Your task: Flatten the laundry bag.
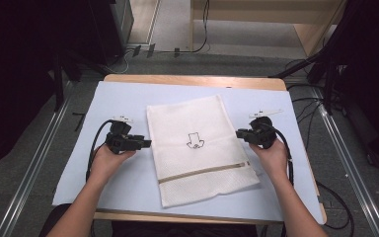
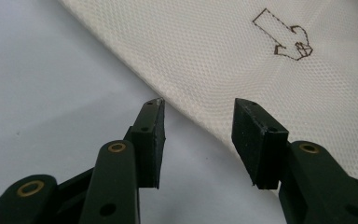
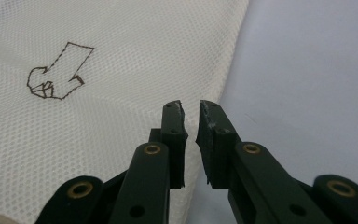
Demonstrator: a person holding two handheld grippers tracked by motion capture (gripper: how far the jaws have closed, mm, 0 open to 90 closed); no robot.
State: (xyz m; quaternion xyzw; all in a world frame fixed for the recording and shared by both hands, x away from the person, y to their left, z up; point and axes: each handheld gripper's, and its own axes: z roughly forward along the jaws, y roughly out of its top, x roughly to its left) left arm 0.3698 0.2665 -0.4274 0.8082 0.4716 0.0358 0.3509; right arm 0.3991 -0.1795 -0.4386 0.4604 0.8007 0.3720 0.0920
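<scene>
Item: one cream mesh laundry bag (image 1: 201,148) lies flat and slightly askew in the middle of my surface (image 1: 128,98), on its pale blue cover, with one small stitched figure (image 1: 195,140) near its centre and one tan zipper band (image 1: 205,172) near the end closest to me.
Left hand-held gripper (image 1: 145,143): I hold it low at the bag's left long edge, jaws spread, the edge lying in the gap between them; nothing is pinched yet.
Right hand-held gripper (image 1: 239,134): I hold it at the opposite long edge, jaws nearly pressed together with a narrow slit left; whether mesh is caught in that slit I cannot tell.
Reason for placement: I judge that one tool at each side lets me take both edges together, to lift or fold the bag evenly.
Count: one bag, two hand-held grippers, two hands.
</scene>
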